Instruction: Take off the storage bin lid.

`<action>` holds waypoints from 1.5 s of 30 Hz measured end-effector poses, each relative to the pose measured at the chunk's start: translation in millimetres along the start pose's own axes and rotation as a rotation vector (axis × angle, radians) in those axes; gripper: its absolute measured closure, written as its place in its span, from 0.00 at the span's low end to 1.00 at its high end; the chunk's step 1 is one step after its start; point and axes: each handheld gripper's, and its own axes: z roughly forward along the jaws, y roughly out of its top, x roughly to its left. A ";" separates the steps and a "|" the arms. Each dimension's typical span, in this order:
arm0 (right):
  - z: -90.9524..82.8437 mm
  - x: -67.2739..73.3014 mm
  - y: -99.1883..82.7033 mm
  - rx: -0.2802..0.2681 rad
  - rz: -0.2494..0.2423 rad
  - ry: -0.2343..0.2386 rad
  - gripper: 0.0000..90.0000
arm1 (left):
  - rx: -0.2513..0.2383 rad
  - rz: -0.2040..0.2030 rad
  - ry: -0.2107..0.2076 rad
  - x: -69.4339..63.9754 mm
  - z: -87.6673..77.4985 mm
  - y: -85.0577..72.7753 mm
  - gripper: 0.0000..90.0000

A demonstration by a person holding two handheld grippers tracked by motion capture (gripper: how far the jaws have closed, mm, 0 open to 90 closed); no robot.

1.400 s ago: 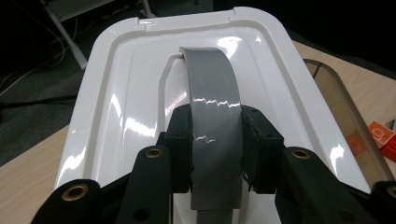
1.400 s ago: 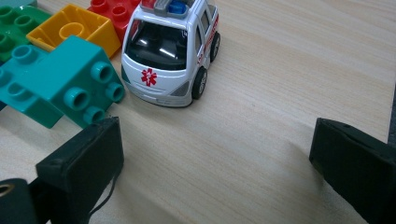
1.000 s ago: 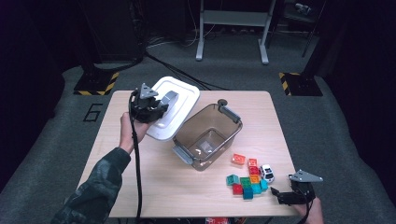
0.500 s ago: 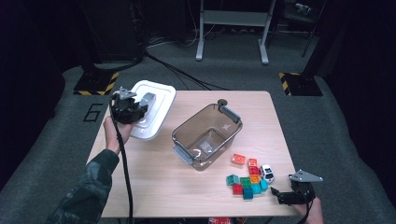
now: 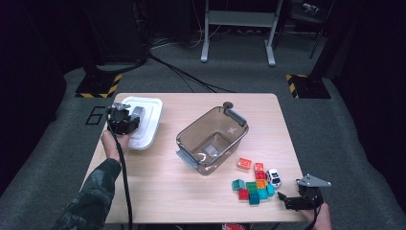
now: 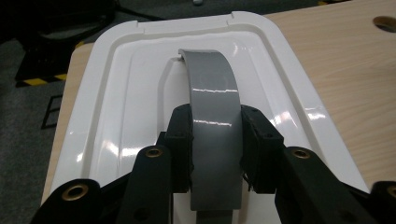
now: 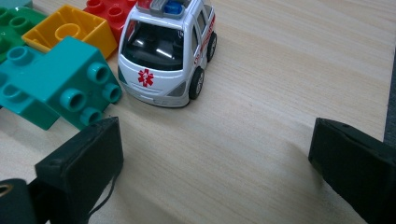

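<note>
A white lid [image 5: 146, 117] with a grey arched handle [image 6: 212, 93] is at the table's left edge. My left gripper [image 5: 123, 120] is shut on that handle, and in the left gripper view its black pads [image 6: 182, 140] press on both sides of the handle. I cannot tell whether the lid [image 6: 121, 107] rests on the wood. A clear brown bin [image 5: 213, 139] stands open in the middle of the table. At the front right, my right gripper [image 5: 294, 201] stands open and empty just short of a white toy ambulance [image 7: 168, 51] and a teal brick [image 7: 51, 81].
Several coloured bricks [image 5: 251, 189] lie in a cluster beside the toy ambulance [image 5: 273, 177], right of the bin. Bare wood [image 7: 261, 116] lies between the right gripper's jaws. A cable trails from the left gripper down along the person's sleeve [image 5: 95, 191].
My left gripper has carried the white lid left and down, away from the bin toward the table's left edge. The right gripper has stayed in place.
</note>
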 end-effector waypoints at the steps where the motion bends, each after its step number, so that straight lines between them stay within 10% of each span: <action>1: 0.2 0.0 0.2 -0.002 0.001 0.002 0.03 | 0.001 -0.015 0.005 0.6 2.7 -3.0 0.75; 25: -0.1 0.3 -0.1 -0.002 0.010 -0.005 0.03 | 0.127 -0.078 0.027 13.2 47.5 -67.0 0.73; 36: 0.0 0.0 -0.1 -0.001 0.007 -0.005 0.03 | 0.094 -0.016 -0.054 -0.9 14.0 -81.9 0.17; 45: 0.3 0.3 0.1 0.004 0.021 -0.015 0.00 | 0.078 0.066 -0.162 -36.2 -22.8 -114.1 0.01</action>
